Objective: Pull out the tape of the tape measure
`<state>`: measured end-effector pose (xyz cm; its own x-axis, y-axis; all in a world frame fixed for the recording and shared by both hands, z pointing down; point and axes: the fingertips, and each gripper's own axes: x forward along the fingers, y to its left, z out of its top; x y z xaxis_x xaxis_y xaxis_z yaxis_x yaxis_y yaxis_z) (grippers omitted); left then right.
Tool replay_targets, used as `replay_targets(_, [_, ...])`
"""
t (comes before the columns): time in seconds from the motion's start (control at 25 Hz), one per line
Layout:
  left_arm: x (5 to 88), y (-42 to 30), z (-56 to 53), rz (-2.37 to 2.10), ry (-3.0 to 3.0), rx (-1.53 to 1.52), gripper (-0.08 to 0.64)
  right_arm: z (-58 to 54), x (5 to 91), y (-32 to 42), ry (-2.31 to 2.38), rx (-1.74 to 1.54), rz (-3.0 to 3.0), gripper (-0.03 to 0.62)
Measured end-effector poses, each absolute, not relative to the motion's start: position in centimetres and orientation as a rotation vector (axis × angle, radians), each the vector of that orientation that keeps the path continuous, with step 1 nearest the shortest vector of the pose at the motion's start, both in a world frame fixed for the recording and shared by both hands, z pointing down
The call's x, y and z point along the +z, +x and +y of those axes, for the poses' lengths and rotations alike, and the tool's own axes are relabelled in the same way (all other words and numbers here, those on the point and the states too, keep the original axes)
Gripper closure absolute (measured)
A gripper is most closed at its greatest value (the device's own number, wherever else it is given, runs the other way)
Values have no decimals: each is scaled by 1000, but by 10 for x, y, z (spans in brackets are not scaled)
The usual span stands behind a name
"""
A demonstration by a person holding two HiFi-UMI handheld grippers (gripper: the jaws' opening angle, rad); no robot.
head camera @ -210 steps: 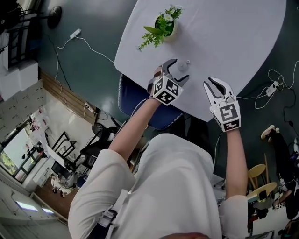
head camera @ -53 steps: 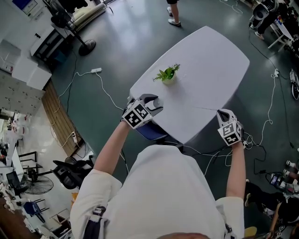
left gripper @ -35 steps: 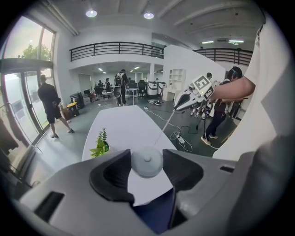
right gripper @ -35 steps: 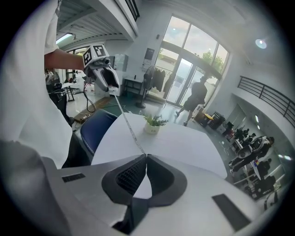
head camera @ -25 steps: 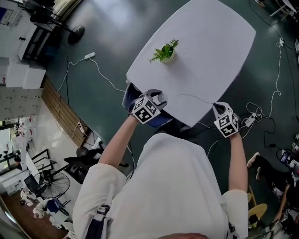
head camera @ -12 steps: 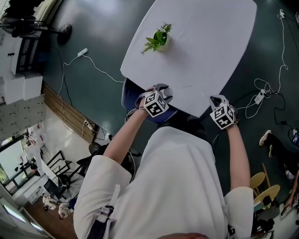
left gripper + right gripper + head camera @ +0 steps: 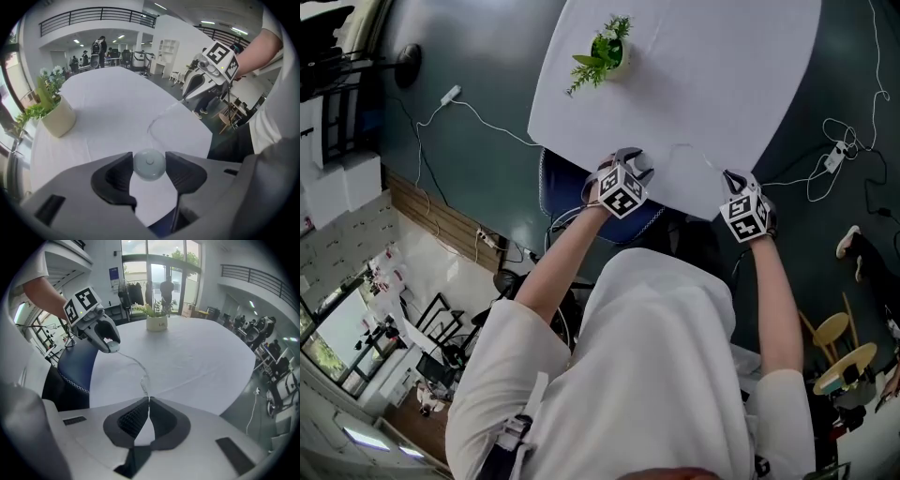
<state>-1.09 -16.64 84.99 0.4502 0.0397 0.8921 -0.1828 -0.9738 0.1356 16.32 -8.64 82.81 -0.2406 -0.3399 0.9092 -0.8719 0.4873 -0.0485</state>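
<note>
A small round pale-grey tape measure (image 7: 149,164) sits pinched between the jaws of my left gripper (image 7: 149,167), just above the near edge of the white table (image 7: 722,75). Its thin white tape (image 7: 161,115) runs out in a slack curve over the tabletop to my right gripper (image 7: 148,401), which is shut on the tape's end. In the head view the left gripper (image 7: 634,163) and right gripper (image 7: 733,178) hang side by side at the table's near edge. The tape (image 7: 136,363) bends down between them.
A potted green plant (image 7: 602,52) stands toward the far left of the table. A blue chair (image 7: 558,187) is tucked under the near edge, below my left gripper. Cables and a power strip (image 7: 834,159) lie on the dark floor at the right.
Since two seconds ago the right gripper has come back toward the left one, and the tape, then stretched straight, now hangs in a loose curve. Both grips are unchanged.
</note>
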Motion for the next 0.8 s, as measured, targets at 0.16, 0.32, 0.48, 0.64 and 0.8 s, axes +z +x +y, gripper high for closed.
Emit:
replay_targets(0.16, [874, -14, -166, -118, 2459, 1578, 339, -80, 853, 155, 1016, 776, -1779, 558])
replay_targets(0.32, [888, -16, -163, -104, 2452, 1601, 337, -75, 869, 149, 1016, 818, -1748, 558])
replay_targets(0.48, [893, -18, -163, -120, 2458, 1603, 336, -72, 881, 148, 1001, 834, -1714, 555])
replay_targets(0.64, [892, -21, -159, -98, 2450, 1615, 293, -70, 879, 148, 989, 848, -1706, 549])
replay_targets(0.8, [874, -22, -159, -119, 2459, 1590, 291, -66, 865, 151, 987, 829, -1698, 474])
